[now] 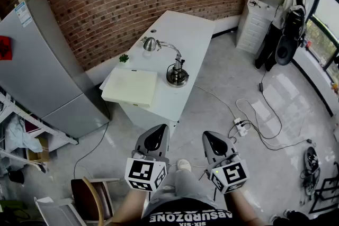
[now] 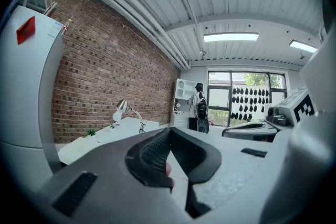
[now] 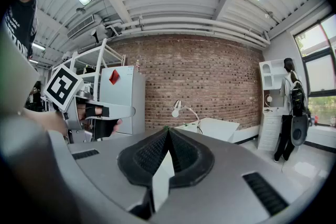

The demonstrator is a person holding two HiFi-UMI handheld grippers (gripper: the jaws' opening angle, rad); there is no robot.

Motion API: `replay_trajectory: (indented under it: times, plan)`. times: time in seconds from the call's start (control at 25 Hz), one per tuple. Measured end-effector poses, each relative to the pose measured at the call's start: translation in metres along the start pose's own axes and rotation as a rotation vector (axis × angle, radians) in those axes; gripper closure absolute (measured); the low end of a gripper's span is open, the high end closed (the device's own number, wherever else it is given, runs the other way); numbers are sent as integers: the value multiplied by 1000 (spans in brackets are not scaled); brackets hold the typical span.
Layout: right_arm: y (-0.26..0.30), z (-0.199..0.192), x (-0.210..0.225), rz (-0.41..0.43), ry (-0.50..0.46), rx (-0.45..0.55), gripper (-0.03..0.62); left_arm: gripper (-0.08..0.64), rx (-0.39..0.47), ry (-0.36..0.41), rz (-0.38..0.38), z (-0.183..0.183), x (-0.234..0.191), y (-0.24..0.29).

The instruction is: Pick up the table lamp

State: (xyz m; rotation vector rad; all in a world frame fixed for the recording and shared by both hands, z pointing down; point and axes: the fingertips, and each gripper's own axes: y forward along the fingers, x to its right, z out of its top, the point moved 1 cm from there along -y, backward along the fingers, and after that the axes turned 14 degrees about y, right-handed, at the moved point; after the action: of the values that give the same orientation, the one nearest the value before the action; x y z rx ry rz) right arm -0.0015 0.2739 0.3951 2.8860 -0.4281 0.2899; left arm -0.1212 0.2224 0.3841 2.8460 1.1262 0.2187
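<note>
- Holding both tools low and in front of the body: the left gripper (image 1: pixel 158 128) has its fingers (image 2: pixel 155 150) pressed together with nothing between them, and the right gripper (image 1: pixel 210 136) is closed and empty as well. Each gripper view shows the ribbed pads meeting at the tip.
- Both grippers point roughly level, over the floor (image 1: pixel 212 114), short of the furniture.
- Target: the table lamp (image 1: pixel 177 75) stands upright on the white worktop (image 1: pixel 185 29), well ahead of both grippers. Its round base is near the worktop's right edge, and the curved neck carries the shade toward the brick wall.
- Neighbours: a pale board (image 1: pixel 131 86) lies just beside the base on the left, and a small plant (image 1: pixel 123 58) sits further back. Neither appears to block a grasp from the open side.
- Step in hand, as I judge it: the approach, with no grasp begun.
- Method note: spread the fingers of the chosen gripper before arriving, not at the lamp.
- Method note: the right gripper looks better placed, since the base sits toward that side.
- Grip point: the short upright stem just above the base seems safest. The thin neck would likely flex or swing.
- Risk: a cable (image 1: pixel 222 103) runs across the floor to a power strip (image 1: pixel 241 127). Whether it belongs to the lamp I cannot tell, so lift slowly and watch for a tug.
- Risk: the base looks heavy, so keep the lamp vertical while raising it.
- A person (image 1: pixel 288 13) stands at the far shelves, well apart from the path.
</note>
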Motion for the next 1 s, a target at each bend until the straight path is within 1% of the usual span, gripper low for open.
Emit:
replay_trajectory:
  times: [0.2, 0.68, 1.0]
  plan:
    - [10, 5, 8, 14, 6, 13, 595, 554, -5, 6, 2, 1, -2, 12]
    - [56, 25, 44, 52, -4, -15, 594, 554, -31, 1, 22, 10, -22, 65]
    - [91, 45, 68, 118, -23, -39, 594, 554, -37, 3, 64, 26, -37, 96]
